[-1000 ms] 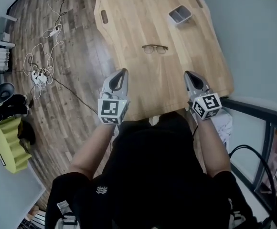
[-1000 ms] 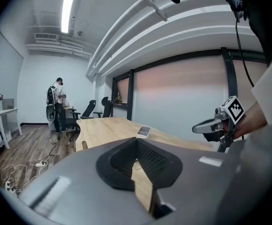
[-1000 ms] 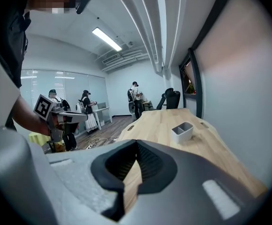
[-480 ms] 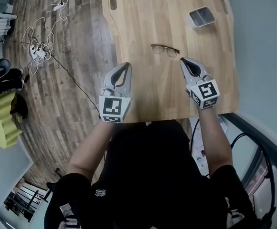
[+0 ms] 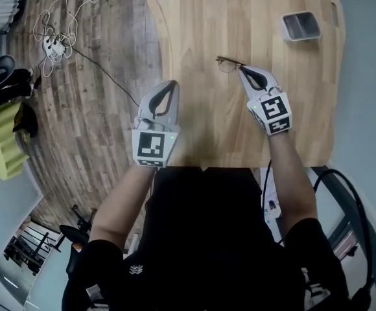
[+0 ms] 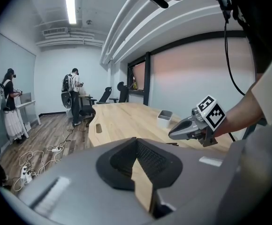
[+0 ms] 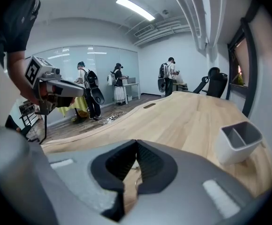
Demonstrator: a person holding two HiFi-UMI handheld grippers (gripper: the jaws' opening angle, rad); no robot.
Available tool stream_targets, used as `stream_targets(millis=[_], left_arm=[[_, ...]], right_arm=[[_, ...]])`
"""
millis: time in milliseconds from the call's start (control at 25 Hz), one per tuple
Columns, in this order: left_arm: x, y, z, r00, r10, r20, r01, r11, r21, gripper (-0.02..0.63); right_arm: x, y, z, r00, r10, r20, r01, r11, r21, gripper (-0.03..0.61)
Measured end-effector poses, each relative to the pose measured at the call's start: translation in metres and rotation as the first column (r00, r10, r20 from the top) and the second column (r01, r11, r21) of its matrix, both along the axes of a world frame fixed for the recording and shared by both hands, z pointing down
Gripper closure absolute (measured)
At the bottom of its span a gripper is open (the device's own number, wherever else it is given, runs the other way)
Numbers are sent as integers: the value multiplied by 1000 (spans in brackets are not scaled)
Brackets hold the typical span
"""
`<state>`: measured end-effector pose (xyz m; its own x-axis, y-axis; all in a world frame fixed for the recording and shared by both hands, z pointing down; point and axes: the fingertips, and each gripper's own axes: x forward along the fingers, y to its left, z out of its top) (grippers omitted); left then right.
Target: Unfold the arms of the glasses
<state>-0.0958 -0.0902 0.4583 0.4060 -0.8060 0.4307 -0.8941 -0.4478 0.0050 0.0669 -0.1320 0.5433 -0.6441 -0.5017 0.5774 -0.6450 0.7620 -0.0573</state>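
Note:
Thin dark-rimmed glasses (image 5: 227, 63) lie folded on the wooden table (image 5: 201, 24). My right gripper (image 5: 242, 70) is shut, its tip right beside the right end of the glasses. In the right gripper view its jaws (image 7: 136, 142) meet at the tip, and a thin piece of the glasses (image 7: 135, 176) shows through the gap below them, not pinched. My left gripper (image 5: 170, 83) is shut and empty, over the table's left edge, a good way left of the glasses. Its closed tips (image 6: 136, 140) show bare wood below, and the right gripper (image 6: 192, 128) appears ahead to the right.
A grey two-compartment holder (image 5: 301, 26) stands at the table's far right. Cables and a power strip (image 5: 54, 44) lie on the wood floor to the left, near a yellow object (image 5: 3, 141). Several people stand in the room's background (image 7: 86, 86).
Both grippers moved forward over the table and lower. The right one travelled further, from near the front edge to the glasses' right end. Both stayed shut.

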Motion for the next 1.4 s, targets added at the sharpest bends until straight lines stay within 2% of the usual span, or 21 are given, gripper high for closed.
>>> stream_targets(millis=[280, 480, 640, 880, 1080, 1240, 1400], left_arm=[[4, -24, 16, 1000, -11, -10, 11, 1000, -9, 606], [4, -30, 32, 1000, -11, -10, 10, 999, -40, 606], [-1, -28, 37, 1000, -14, -5, 13, 999, -51, 606], [-11, -36, 32, 1000, -25, 1, 25, 999, -34, 606], [-9, -29, 29, 1000, -8, -8, 8, 1000, -22, 606], [-6, -16, 25, 1000, 4, -14, -5, 1000, -20, 606], [-11, -1, 20, 1000, 8, -13, -9, 1000, -17, 606]], right_arm=[[-13, -22, 27, 985, -143, -102, 143, 990, -5, 538], [-18, -29, 54, 954, -230, -191, 226, 973, -44, 512], [-24, -24, 66, 954, -251, -162, 234, 965, -116, 512], [-31, -8, 63, 956, -264, -127, 243, 957, -160, 538], [-51, 37, 63, 916, -372, -149, 350, 924, -154, 554], [-61, 65, 61, 894, -418, -163, 395, 906, -154, 554], [-66, 79, 52, 897, -410, -166, 393, 911, -126, 561]])
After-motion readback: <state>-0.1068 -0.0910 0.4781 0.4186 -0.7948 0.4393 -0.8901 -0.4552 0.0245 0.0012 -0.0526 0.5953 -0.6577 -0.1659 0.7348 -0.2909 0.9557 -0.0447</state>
